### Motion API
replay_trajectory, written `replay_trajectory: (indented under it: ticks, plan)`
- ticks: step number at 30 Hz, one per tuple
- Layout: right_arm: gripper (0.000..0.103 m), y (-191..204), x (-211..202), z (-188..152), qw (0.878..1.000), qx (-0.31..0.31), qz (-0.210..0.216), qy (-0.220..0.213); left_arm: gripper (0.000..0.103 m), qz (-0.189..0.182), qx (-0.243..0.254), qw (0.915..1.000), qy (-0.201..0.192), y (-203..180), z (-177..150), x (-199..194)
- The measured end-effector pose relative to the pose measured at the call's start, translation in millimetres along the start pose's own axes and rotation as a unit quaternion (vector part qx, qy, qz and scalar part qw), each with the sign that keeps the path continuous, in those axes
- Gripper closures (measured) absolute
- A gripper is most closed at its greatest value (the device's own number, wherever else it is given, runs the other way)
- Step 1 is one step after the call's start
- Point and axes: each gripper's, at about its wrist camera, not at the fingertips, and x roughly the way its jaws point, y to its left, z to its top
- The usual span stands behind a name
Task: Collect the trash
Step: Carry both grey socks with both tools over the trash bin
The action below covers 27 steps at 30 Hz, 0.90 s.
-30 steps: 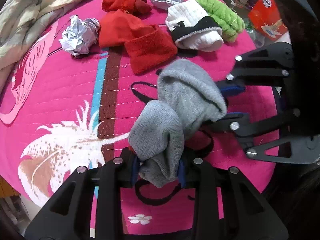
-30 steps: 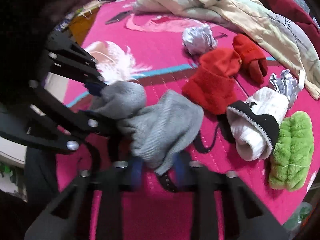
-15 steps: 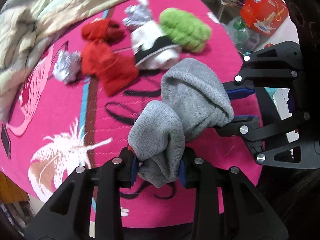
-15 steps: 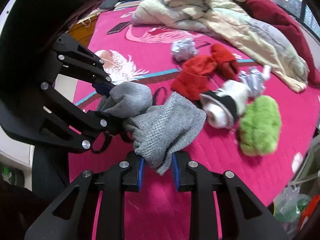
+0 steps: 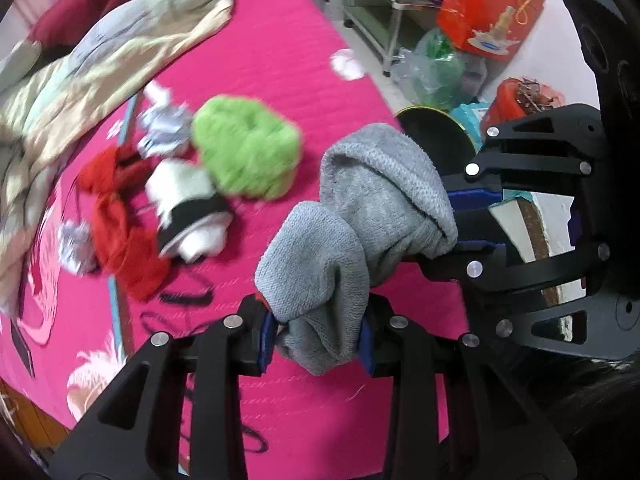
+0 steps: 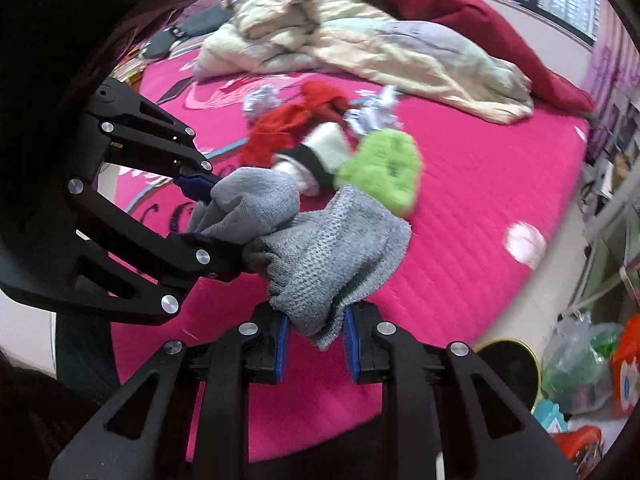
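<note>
On the bed, the green fuzzy sock, the white sock and the red socks at centre left of the left wrist view are smeared by motion blur, and so is the crumpled foil above them. The grey sock hides the inner faces of the left tool where it is pinched. In the right wrist view, the bin at lower right is half covered by the right tool, and its contents cannot be made out.

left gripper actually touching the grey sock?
Touching. The left wrist view shows the left gripper with both jaws pressed into the grey sock, pinching its end.
</note>
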Motion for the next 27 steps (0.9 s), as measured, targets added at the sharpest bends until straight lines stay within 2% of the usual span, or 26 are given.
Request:
replay_trajectory:
  ticks: [11, 17, 27]
  plan:
    - [0.083, -65, -33, -39, 0.997, 0.064, -0.035, -0.004, 0.071, -0.001, 0.055, 0.9985, 0.006, -80, 68, 18]
    - [0.083, -104, -52, -66, 0.993, 0.105, -0.058, -0.014, 0.071, -0.019, 0.072, 0.9972, 0.006, -119, 105, 29]
    - [0.083, -188, -90, -122, 0.975, 0.176, -0.136, -0.013, 0.071, -0.07, 0.114, 0.991, -0.002, -197, 180, 63]
